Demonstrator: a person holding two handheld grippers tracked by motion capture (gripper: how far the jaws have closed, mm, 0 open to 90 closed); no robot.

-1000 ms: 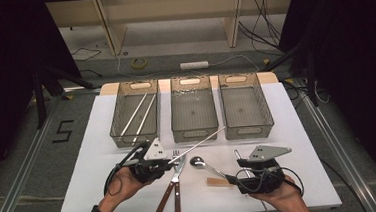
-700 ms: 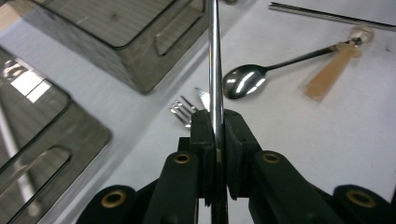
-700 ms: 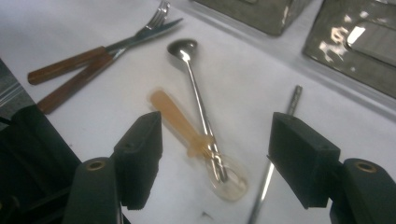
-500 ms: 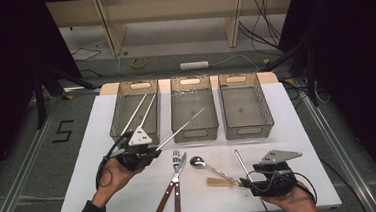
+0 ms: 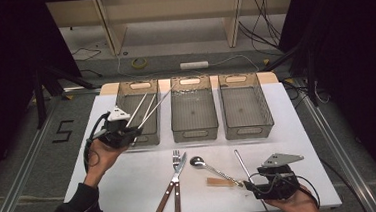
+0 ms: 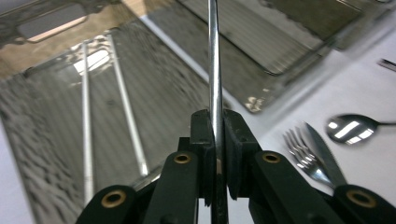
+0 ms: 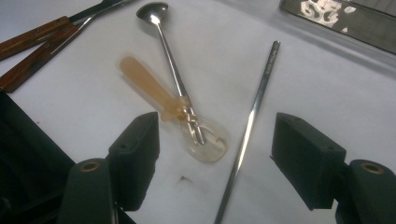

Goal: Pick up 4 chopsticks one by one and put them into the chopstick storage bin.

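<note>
White bench (image 5: pixel 131 190) carried three clear bins in a row along its far side: left bin (image 5: pixel 136 92), middle bin (image 5: pixel 194 134), right bin (image 5: pixel 248 132). The left bin already held two metal chopsticks (image 6: pixel 126 116) lying lengthwise; the other two looked bare. The left tool (image 5: pixel 128 134) hovered at the near edge of the left bin, its jaws clamped tight on a single metal chopstick (image 5: pixel 151 110) (the rod ran straight up between the pads in the left gripper view (image 6: pixel 214 70)), with the free end slanting out over the bin toward the middle bin's far left corner. The right tool (image 5: pixel 256 186) sat low at the bench's near right corner, jaws spread wide and holding nothing; another metal chopstick (image 7: pixel 252 121) lay on the bench between them, touching neither pad. Just beside that rod, a small clear plastic spoon with a tan handle (image 7: pixel 159 93) lay under the handle of a metal spoon (image 7: pixel 170 56), the two crossing. Toward the centre of the bench, a fork (image 5: pixel 176 162) and a knife (image 5: pixel 180 162), both wooden-handled, lay side by side, their heads crossing and their handles pointing toward the near edge.
</note>
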